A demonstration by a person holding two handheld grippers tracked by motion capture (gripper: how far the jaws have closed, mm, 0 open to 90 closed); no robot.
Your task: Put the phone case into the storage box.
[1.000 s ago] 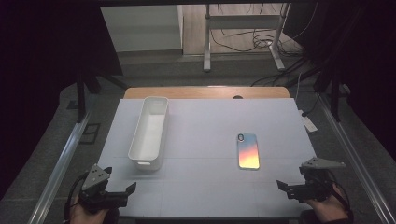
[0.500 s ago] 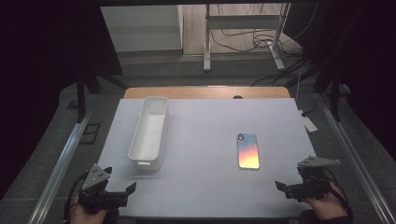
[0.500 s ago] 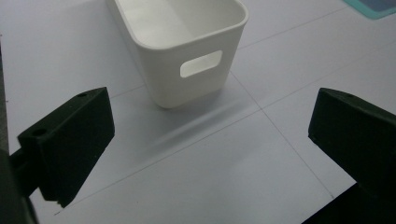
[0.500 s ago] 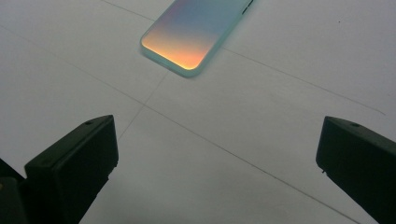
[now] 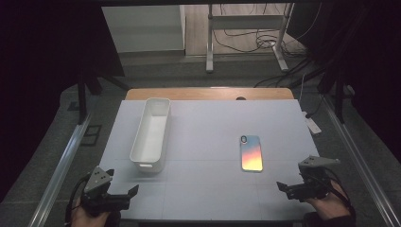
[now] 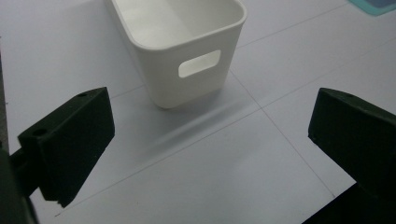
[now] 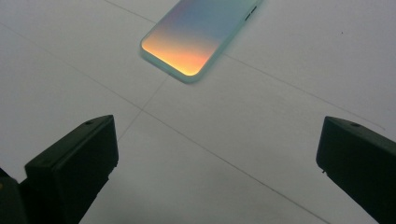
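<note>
Looks like nothing's really been done yet: both grippers sit at the near edge of the table (image 5: 208, 118) with jaws spread wide and nothing in them. The right gripper (image 5: 288, 188) has the phone (image 5: 251, 152) lying flat a bit ahead of its jaws and off to their left, face-down with its sunset-colored back up, not touched. The left gripper (image 5: 125, 195) points at the white bin (image 5: 151, 135) just ahead of it, which is empty, so my guess is the whole grab-and-drop is left to do.
</note>
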